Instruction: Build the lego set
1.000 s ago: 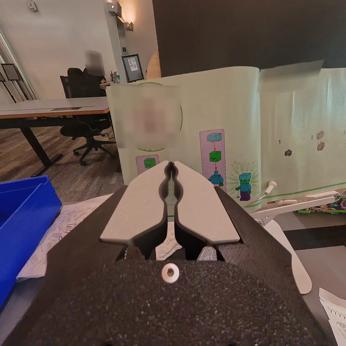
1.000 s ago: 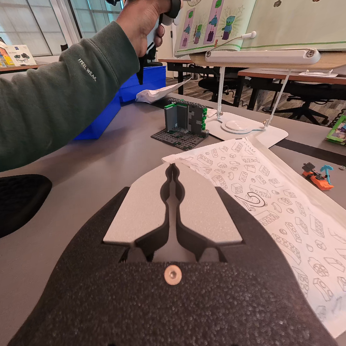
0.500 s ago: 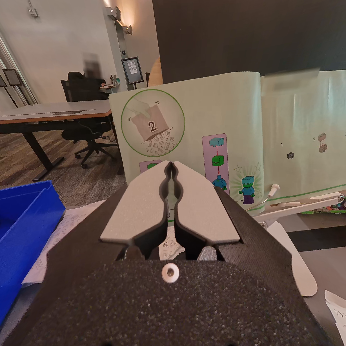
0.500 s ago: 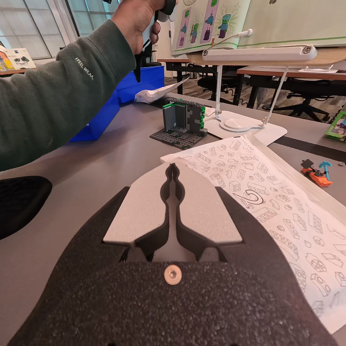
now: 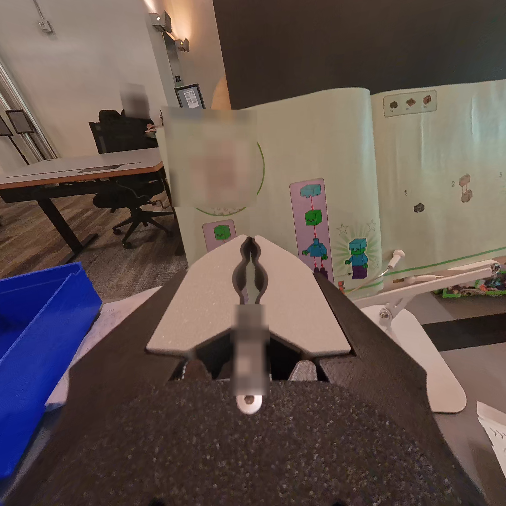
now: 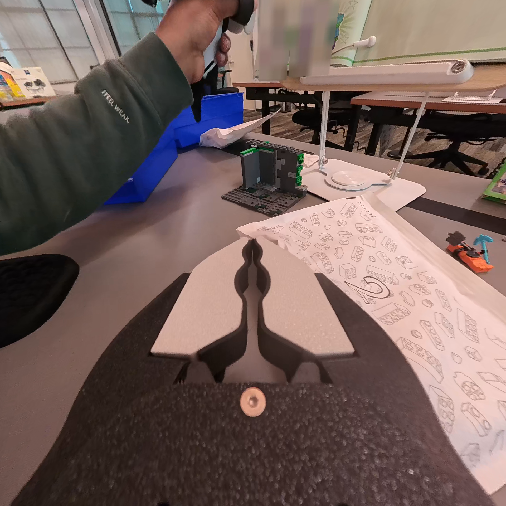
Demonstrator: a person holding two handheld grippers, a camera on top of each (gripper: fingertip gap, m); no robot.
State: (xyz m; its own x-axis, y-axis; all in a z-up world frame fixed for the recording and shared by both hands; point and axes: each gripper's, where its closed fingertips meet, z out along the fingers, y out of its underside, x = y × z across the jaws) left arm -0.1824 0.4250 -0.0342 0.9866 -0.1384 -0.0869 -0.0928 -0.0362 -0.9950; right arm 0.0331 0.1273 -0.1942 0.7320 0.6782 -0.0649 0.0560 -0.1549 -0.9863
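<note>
Hand (image 6: 197,35) raised, L gripper (image 5: 251,241) fingers together.

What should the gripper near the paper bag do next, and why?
Probably open the right gripper and nudge forward onto the torn corner of the white paper bag. The gripper is shut and empty, its tips right at that corner, and the grey lego build looks unfinished, so the bag's pieces seem to come next.

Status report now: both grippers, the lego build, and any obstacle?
Left gripper shut, empty, facing instruction booklet. Right gripper shut, empty, tips at paper parts bag. Lego build part-built on table. Nothing blocking.
</note>
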